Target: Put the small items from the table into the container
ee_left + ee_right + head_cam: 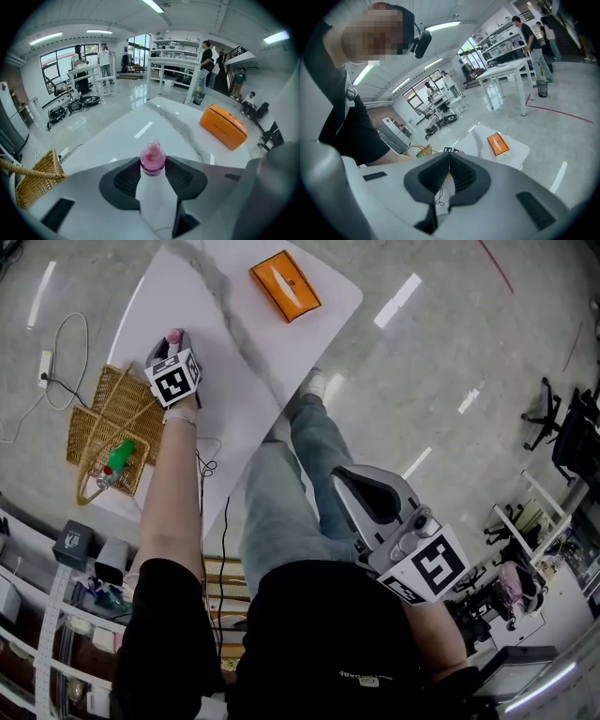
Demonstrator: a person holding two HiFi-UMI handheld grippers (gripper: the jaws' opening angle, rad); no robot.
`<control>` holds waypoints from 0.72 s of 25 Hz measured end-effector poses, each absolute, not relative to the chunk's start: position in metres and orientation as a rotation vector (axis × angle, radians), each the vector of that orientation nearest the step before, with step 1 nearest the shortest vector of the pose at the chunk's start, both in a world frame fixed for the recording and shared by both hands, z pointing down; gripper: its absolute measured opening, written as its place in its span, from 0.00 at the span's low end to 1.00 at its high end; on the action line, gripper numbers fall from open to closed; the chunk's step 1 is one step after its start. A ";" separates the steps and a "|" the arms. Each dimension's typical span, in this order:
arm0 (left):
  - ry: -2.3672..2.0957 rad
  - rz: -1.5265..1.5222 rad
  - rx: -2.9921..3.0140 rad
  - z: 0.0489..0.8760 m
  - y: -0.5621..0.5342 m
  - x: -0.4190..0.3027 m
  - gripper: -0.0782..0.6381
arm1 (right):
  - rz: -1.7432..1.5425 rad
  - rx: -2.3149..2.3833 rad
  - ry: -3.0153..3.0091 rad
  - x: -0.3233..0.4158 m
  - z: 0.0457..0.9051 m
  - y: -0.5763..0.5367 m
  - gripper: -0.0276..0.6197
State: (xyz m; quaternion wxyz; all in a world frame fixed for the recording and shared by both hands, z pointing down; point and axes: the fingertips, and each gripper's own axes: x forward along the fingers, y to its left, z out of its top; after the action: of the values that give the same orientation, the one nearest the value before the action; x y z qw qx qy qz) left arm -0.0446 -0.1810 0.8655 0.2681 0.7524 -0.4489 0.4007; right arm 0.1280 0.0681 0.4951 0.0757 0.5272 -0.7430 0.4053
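A white bottle with a pink cap (pixel 154 187) stands upright between the dark pads of my left gripper (pixel 153 164), which are shut on its neck. In the head view this gripper (pixel 174 345) is over the left part of the white table (pixel 281 343), with only the bottle's pink cap (pixel 174 336) showing past it. Whether the bottle rests on the table I cannot tell. The wicker basket (pixel 103 423) sits left of the table and holds a green bottle (pixel 120 456). My right gripper (pixel 447 157) is shut and empty, held low by the person's lap (pixel 345 482).
An orange box (pixel 285 285) lies at the far end of the table, also seen as an orange box (pixel 223 126) ahead and to the right. A cable and power strip (pixel 45 367) lie on the floor left of the basket. Shelves with clutter stand at lower left.
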 end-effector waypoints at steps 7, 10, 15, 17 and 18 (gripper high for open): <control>-1.194 1.074 2.101 0.848 -0.178 -0.041 0.34 | 1.187 1.576 -2.249 0.123 0.487 0.065 0.06; -1.178 1.074 2.123 0.839 -0.175 -0.039 0.34 | 1.175 1.578 -2.257 0.123 0.482 0.067 0.06; -1.168 1.053 2.146 0.817 -0.173 -0.037 0.34 | 1.155 1.569 -2.280 0.121 0.471 0.072 0.06; -1.153 1.049 2.169 0.804 -0.170 -0.033 0.34 | 1.148 1.563 -2.291 0.121 0.464 0.074 0.06; -1.141 1.048 2.185 0.796 -0.167 -0.030 0.34 | 1.145 1.558 -2.297 0.121 0.461 0.074 0.06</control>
State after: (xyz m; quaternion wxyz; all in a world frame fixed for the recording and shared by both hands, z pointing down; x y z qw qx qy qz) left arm -0.0298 -0.1673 0.7965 0.2296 0.7939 -0.4146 0.3809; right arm 0.1209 0.0744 0.4606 0.0697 0.5178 -0.7631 0.3804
